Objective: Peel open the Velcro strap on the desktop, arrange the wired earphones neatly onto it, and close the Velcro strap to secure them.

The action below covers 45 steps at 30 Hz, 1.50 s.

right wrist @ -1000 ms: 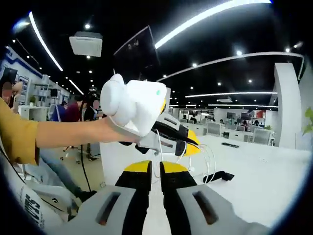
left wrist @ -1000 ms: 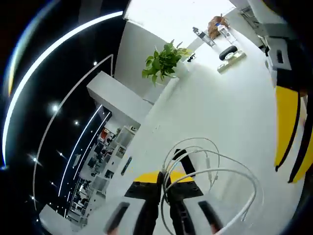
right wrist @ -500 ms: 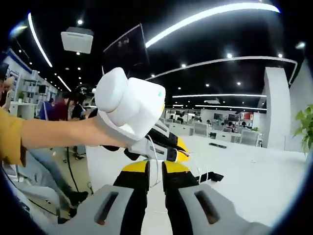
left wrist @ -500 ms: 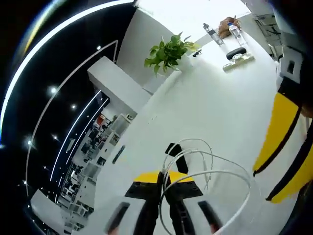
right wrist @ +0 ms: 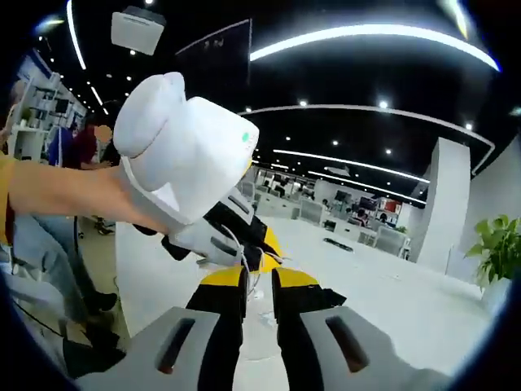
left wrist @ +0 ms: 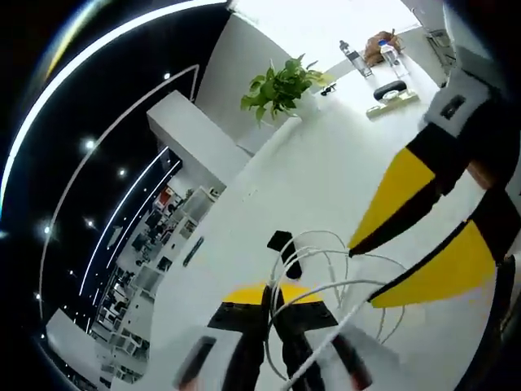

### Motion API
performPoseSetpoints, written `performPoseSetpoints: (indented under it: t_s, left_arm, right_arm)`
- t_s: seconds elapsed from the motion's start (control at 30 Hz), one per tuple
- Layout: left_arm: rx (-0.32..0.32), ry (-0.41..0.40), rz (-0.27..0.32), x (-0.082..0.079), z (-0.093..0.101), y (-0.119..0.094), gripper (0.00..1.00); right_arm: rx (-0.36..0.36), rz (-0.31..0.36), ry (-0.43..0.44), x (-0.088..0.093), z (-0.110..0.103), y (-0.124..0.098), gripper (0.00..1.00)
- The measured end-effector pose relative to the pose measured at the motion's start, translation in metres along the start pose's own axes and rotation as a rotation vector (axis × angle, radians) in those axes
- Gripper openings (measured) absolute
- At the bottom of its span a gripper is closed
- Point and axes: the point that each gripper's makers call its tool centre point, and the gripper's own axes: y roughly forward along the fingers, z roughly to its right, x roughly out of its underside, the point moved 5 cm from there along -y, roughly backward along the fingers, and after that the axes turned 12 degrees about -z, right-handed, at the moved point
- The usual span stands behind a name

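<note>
The white earphone cable (left wrist: 330,269) hangs in several loops above the white desk, pinched in my left gripper (left wrist: 273,305), which is shut on it. Behind the loops the black Velcro strap (left wrist: 282,243) lies on the desk. My right gripper (left wrist: 361,278) comes in from the right with its yellow jaws apart, the tips right at the loops. In the right gripper view, my right gripper (right wrist: 259,281) stands open just below the left gripper (right wrist: 260,257), which a hand holds. A strand of cable (right wrist: 243,273) drops between them. The strap (right wrist: 330,298) peeks out beside the right jaw.
A potted plant (left wrist: 278,83) stands at the desk's far edge. A bottle (left wrist: 352,59) and a black item on a light tray (left wrist: 387,91) sit farther back. People sit at the left in the right gripper view. The white desk (right wrist: 391,285) stretches off to the right.
The right gripper has moved in to the cable loops, now much larger in the left gripper view, and its jaws have parted a little. The left gripper still pinches the cable.
</note>
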Motion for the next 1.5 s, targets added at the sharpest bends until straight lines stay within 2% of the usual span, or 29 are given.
performPoseSetpoints:
  t_s: [0.13,0.23,0.4,0.7,0.97,1.1,1.5]
  left_arm:
    - [-0.001,-0.004,0.006,0.005,0.005,-0.008,0.07]
    - [0.002,-0.006,0.012,0.007,0.008,-0.012,0.07]
    - [-0.001,0.003,0.015,0.009,0.011,-0.016,0.07]
    - [-0.041,0.065,0.032,0.008,0.013,-0.022,0.07]
    - [-0.085,0.136,0.084,0.004,0.022,-0.033,0.07]
    - [-0.118,0.177,0.087,0.004,0.023,-0.037,0.08]
    - [-0.201,0.261,0.187,-0.006,0.017,-0.059,0.08]
  right_arm:
    - [-0.008,-0.021,0.030,0.003,0.005,0.004,0.16]
    - [0.033,-0.032,-0.015,0.004,0.007,0.005,0.16]
    - [0.034,-0.051,-0.031,0.007,0.007,0.011,0.17]
    - [0.053,-0.074,-0.032,0.014,0.013,0.011,0.18]
    - [0.062,-0.084,-0.074,0.016,0.009,0.013,0.18]
    - [0.065,-0.071,-0.075,0.015,0.009,0.012,0.16]
    - [0.073,-0.011,-0.118,-0.001,0.005,-0.003,0.08]
